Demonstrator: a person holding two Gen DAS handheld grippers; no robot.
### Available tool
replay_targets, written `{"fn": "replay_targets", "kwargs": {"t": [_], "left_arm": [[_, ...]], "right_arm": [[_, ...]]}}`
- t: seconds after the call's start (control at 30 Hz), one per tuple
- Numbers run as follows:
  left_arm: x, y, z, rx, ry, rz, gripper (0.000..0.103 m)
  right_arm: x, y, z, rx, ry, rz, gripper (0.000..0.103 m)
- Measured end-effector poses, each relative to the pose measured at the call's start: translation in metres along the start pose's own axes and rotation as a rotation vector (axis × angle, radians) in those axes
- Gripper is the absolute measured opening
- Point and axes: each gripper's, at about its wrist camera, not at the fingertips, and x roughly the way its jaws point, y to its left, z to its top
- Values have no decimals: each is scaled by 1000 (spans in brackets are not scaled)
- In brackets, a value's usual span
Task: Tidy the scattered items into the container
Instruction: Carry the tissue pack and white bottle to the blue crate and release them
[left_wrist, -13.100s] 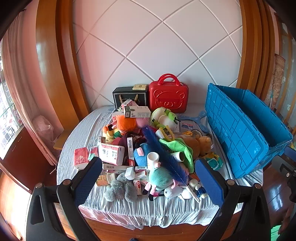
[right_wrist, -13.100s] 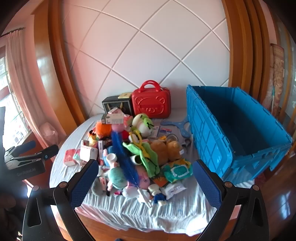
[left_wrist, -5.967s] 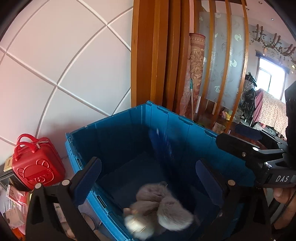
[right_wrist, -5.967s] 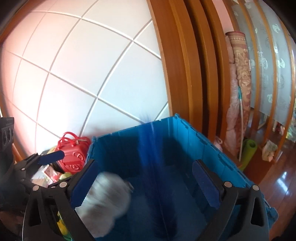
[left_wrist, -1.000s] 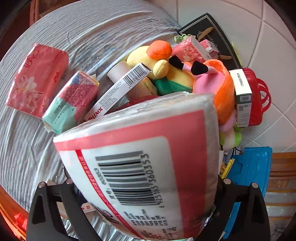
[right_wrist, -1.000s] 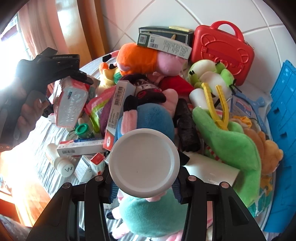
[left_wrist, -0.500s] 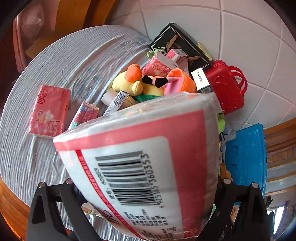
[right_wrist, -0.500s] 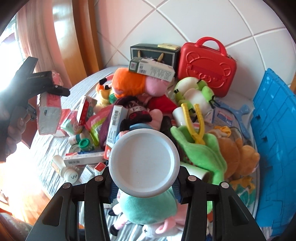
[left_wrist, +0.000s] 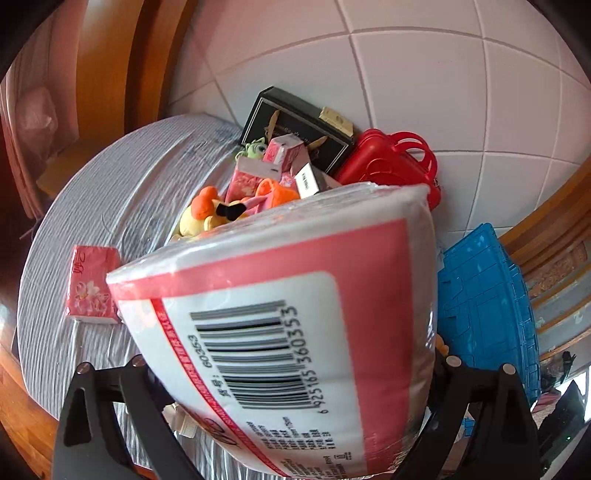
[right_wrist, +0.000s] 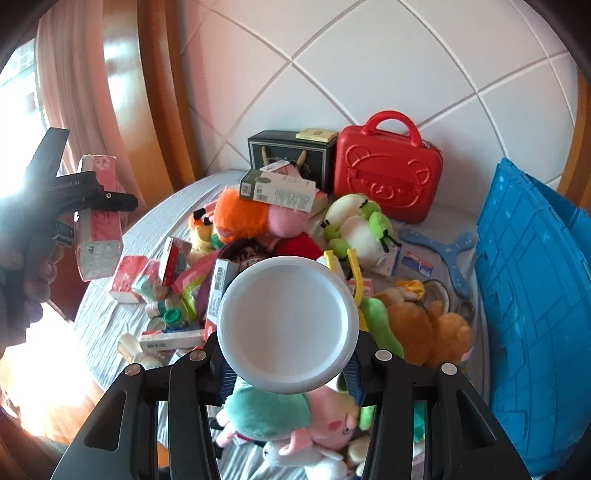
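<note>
My left gripper is shut on a white and red tissue pack with a barcode, which fills most of the left wrist view. The right wrist view shows that gripper at far left in a person's hand, the pack raised above the table's edge. My right gripper is shut on a white cup, whose round end faces the camera, above the pile of plush toys and boxes. The blue crate stands open to the right of the pile.
A red case and a black box stand at the back against the tiled wall. A pink tissue pack lies alone on the grey striped cloth. A blue boomerang toy lies beside the crate.
Both grippers have risen with their loads, so the pile looks smaller and farther below. The left view has rolled and now shows the wall and more of the blue crate.
</note>
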Motion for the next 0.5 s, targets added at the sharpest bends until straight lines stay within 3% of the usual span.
{"fn": "replay_targets", "kwargs": {"t": [0.5], "left_arm": [[-23,-179,-3,187,-104,-70,97]], "right_arm": [[-81,-121,33,62,-136,4,45]]}}
